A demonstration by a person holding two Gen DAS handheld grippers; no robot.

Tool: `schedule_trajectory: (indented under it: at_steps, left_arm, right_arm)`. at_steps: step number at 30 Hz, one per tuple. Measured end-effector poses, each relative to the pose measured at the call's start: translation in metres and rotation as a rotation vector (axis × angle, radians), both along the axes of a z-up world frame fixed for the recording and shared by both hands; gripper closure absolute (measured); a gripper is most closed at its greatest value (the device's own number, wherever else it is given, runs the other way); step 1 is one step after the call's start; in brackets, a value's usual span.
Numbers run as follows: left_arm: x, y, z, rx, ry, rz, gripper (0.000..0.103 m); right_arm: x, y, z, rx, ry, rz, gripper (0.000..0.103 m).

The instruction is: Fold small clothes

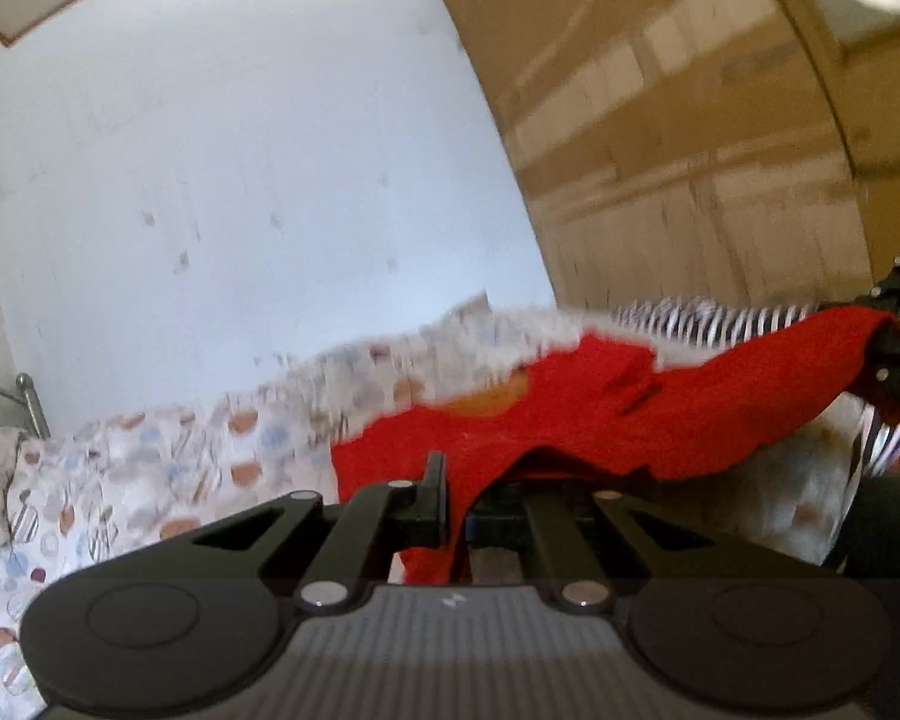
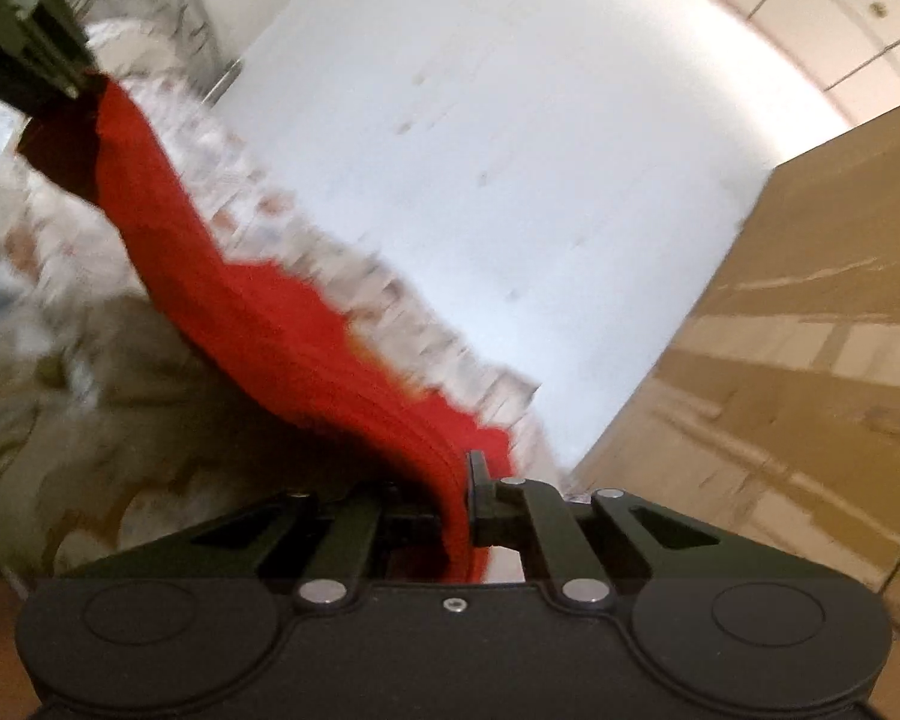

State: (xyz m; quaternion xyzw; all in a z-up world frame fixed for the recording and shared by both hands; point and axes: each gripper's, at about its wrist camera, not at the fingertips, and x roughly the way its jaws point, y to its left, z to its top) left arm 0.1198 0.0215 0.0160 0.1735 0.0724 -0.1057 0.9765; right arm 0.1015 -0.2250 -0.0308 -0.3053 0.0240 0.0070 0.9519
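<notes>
A small red garment (image 1: pixel 600 420) hangs stretched in the air between my two grippers, above a bed. My left gripper (image 1: pixel 453 504) is shut on one end of it; the cloth bunches between its fingers. My right gripper (image 2: pixel 459 498) is shut on the other end of the red garment (image 2: pixel 270 312). In the left wrist view the right gripper (image 1: pixel 897 336) shows at the far right edge, holding the cloth. In the right wrist view the left gripper (image 2: pixel 60 66) shows at the top left, holding the cloth. Both views are motion-blurred.
A bed with a dotted, patterned cover (image 1: pixel 150 468) lies below. A black-and-white striped cloth (image 1: pixel 720 315) lies behind the red garment. A metal bed frame (image 1: pixel 27 402) is at far left. A brown wardrobe (image 1: pixel 690 150) and a white wall (image 1: pixel 240 180) stand behind.
</notes>
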Motion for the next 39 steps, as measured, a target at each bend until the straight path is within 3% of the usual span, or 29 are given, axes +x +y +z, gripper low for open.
schedule_trajectory:
  at_steps: [8, 14, 18, 22, 29, 33, 39]
  left_arm:
    - [-0.059, -0.001, 0.052, 0.004, -0.109, -0.042, 0.099]
    - [-0.093, 0.013, 0.093, -0.080, -0.035, -0.088, 0.099]
    - [-0.086, 0.020, 0.105, -0.089, 0.019, -0.098, 0.099]
    - [-0.062, 0.019, 0.102, -0.062, 0.051, -0.083, 0.099]
    - [0.006, 0.017, 0.113, -0.043, 0.086, -0.063, 0.098]
    - [0.066, 0.012, 0.122, -0.016, 0.105, -0.051, 0.098]
    - [0.173, 0.010, 0.108, -0.066, 0.192, -0.011, 0.098]
  right_arm:
    - [-0.052, -0.014, 0.058, -0.025, -0.096, 0.056, 0.098]
    - [-0.097, -0.019, 0.098, -0.069, -0.084, 0.105, 0.098]
    - [-0.096, -0.020, 0.106, -0.041, -0.052, 0.119, 0.097]
    - [-0.081, -0.022, 0.103, -0.026, -0.030, 0.121, 0.097]
    - [-0.017, -0.023, 0.120, -0.028, -0.008, 0.136, 0.097]
    - [0.047, -0.027, 0.140, -0.029, 0.044, 0.150, 0.097]
    - [0.162, -0.040, 0.147, 0.098, 0.207, 0.159, 0.097]
